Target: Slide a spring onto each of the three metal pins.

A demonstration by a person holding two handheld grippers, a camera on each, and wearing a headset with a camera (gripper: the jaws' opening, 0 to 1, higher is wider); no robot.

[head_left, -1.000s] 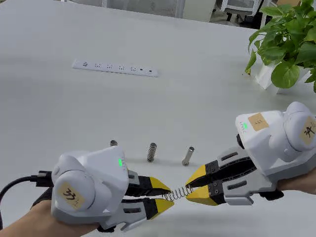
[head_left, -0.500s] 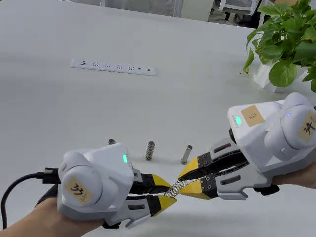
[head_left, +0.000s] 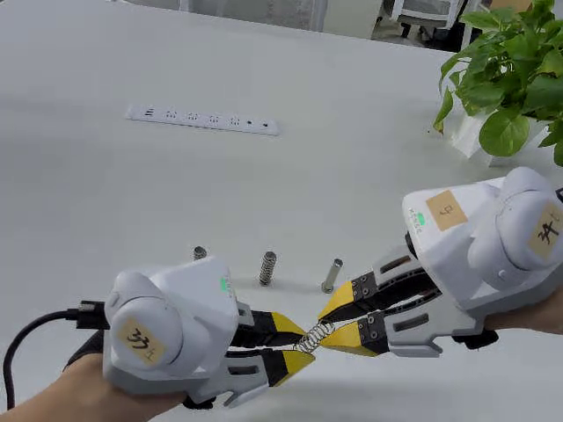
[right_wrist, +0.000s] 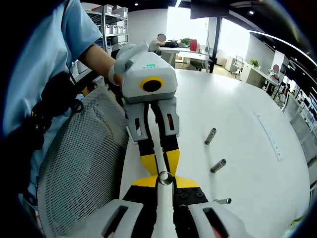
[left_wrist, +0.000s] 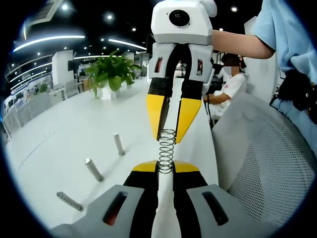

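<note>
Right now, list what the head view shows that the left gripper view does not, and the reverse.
Head view adds the power strip and the black cable behind the left tool. Left gripper view adds a mesh chair back and a blue sleeve. Shared: the spring gripped at its ends by the left tool and the right tool, the three pins, and the plant.
</note>
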